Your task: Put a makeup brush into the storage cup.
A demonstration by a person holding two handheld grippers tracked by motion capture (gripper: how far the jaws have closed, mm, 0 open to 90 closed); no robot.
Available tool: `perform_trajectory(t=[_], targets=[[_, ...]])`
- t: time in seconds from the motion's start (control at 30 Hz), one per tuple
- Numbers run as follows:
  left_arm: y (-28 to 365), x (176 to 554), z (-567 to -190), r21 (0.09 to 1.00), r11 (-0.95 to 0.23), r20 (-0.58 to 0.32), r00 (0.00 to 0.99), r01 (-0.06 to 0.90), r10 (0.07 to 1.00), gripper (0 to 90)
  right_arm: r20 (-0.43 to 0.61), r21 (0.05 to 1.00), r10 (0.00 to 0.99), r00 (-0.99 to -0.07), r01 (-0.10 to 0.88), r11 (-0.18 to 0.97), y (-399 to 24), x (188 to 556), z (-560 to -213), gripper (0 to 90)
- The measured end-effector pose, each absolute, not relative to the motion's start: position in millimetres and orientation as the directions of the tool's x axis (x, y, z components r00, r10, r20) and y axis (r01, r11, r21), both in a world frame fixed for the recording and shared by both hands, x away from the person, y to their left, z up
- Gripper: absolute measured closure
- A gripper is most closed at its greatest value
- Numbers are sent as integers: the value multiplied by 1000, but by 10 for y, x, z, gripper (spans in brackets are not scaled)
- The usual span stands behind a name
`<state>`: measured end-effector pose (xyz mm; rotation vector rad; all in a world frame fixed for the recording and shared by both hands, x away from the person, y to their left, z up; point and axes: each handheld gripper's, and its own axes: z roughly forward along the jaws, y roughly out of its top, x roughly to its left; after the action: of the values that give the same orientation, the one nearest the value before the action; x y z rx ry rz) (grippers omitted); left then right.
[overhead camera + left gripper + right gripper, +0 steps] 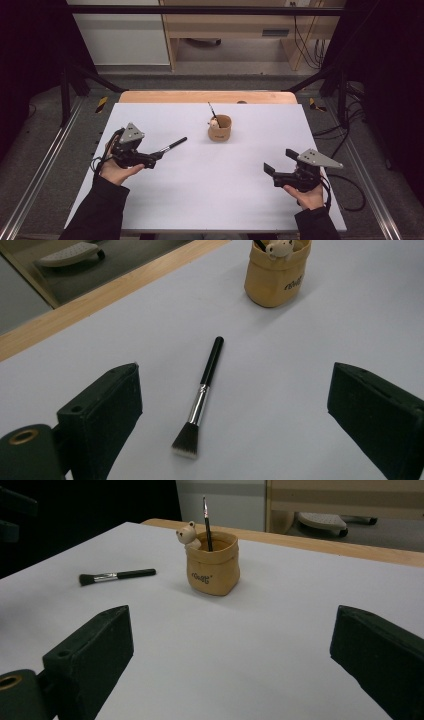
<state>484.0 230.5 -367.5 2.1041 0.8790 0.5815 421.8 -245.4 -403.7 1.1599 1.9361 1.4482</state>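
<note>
- Table (210, 200): a white top is carried on a wooden board, of which a strip is seen along the far edge.
- Brush (199, 399): a make-up brush with a black handle, a silver collar and a flat dark tuft is laid flat on the left half of the table, nearer the left edge than the middle. In the high view its tuft end is hidden by the left gripper and its handle is pointed towards the pot.
- Left gripper (152, 161): it is held in the person's left hand near the left edge of the table. Its jaws are spread wide apart, with nothing between the pads; in the left gripper view the brush is seen lying on the table between and beyond the two jaws, untouched by either.
- Right gripper (280, 161): it is held in the right hand near the right edge, towards the near side. Its jaws are likewise spread wide, with nothing gripped, and are pointed towards the pot.
- Pot (212, 564): a small tan pot, shaped like a sack and marked with dark lettering, is stood upright near the middle of the table, towards the far edge, well apart from both grippers.
- Bear figure (188, 534): a small pale bear is perched at the rim of the pot.
- Thin brush (206, 522): a slim dark brush is stood in the pot, leaning slightly.
</note>
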Motion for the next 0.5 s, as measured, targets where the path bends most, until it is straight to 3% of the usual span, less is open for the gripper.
perform_trajectory(t=[0.5], targets=[[2184, 5056, -3608, 743, -524, 134, 675, 415, 725, 68, 119, 930, 831, -544, 353, 98, -2440, 4220, -4046, 43]])
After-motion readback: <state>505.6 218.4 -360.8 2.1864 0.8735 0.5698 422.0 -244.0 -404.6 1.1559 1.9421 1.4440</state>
